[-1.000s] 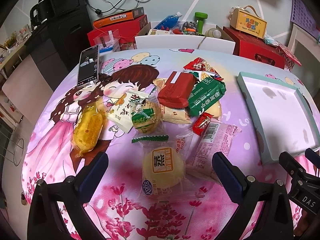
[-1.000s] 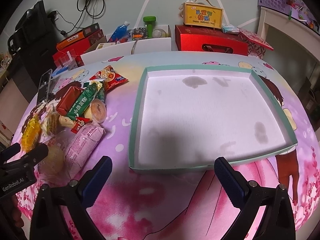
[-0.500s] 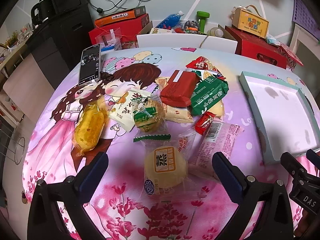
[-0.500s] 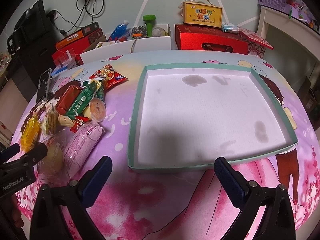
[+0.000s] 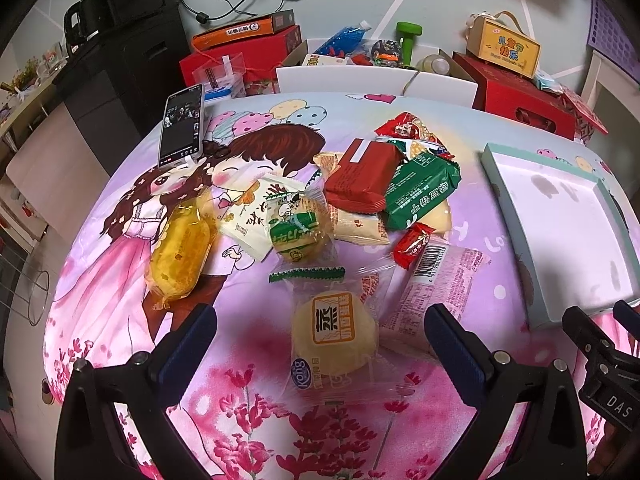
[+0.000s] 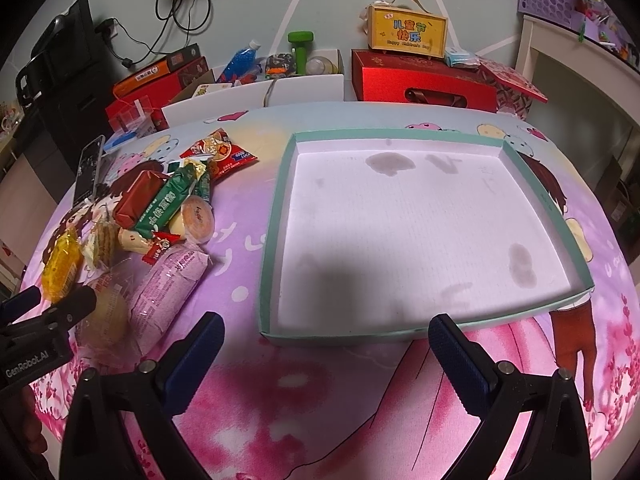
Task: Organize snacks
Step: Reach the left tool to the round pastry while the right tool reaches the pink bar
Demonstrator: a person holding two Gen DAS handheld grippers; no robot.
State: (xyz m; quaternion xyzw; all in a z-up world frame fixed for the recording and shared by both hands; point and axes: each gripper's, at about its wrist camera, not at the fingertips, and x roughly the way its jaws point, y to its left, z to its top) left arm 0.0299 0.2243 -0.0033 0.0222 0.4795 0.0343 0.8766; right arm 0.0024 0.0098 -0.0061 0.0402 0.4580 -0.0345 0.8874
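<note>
Both grippers wide open, nothing held. Left gripper low centre of left view, straddling round bun in clear crinkly wrap: bun dead ahead between the blue ribbed pads, wrap's long axis running away from gripper, green serrated seal at far end. Can't tell if pads already touch the wrap; prob. just clear of it. Pink packet lying just right of bun, long axis slanting up-right, its near end close to the right pad, so risk of pinching both.

Rest of snack pile mid-frame, overlapping: red flat pack, green biscuit pack, yellow glossy cake bag at left, small red candy. All soft film, slippery, crushable.

Right gripper low centre of right view, facing near wall of tray: shallow square cardboard, teal rim, pale lining w/ grey stains, nothing in it. Tray at right edge of left view, so carry goes rightward. Left gripper clearly nearer the bun; right one parked by tray.

Surface underneath: printed cartoon cloth, soft-looking, prob. some give.
</note>
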